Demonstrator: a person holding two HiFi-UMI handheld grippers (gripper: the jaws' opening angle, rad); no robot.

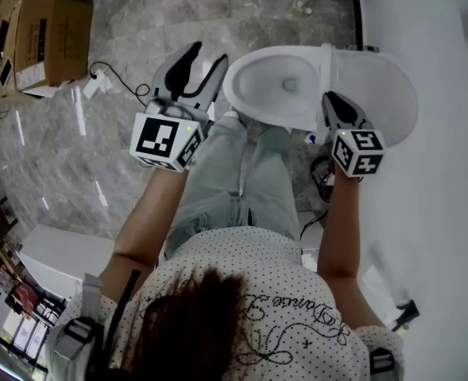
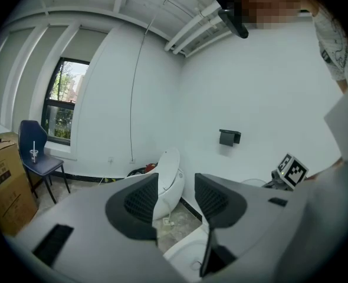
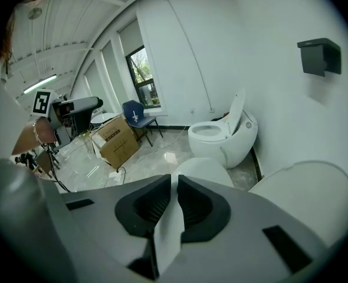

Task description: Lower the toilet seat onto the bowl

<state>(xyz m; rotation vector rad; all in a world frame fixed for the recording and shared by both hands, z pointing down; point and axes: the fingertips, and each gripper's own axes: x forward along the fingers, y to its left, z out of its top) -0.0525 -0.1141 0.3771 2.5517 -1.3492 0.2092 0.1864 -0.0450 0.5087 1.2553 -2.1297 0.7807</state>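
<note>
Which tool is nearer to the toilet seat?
Right. The right tool is shut on the upright toilet seat at its edge. The left tool, jaws apart and empty, is by the bowl's opposite rim, apart from the seat.

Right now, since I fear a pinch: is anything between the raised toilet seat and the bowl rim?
Nothing visible lies on the bowl rim. The right tongs clamp the upright toilet seat; the open, empty left tongs hover beside the rim's front end, perhaps within the seat's swing.

Marble floor [image 1: 59,173], cardboard box [image 1: 47,42], toilet [image 1: 250,94]
</note>
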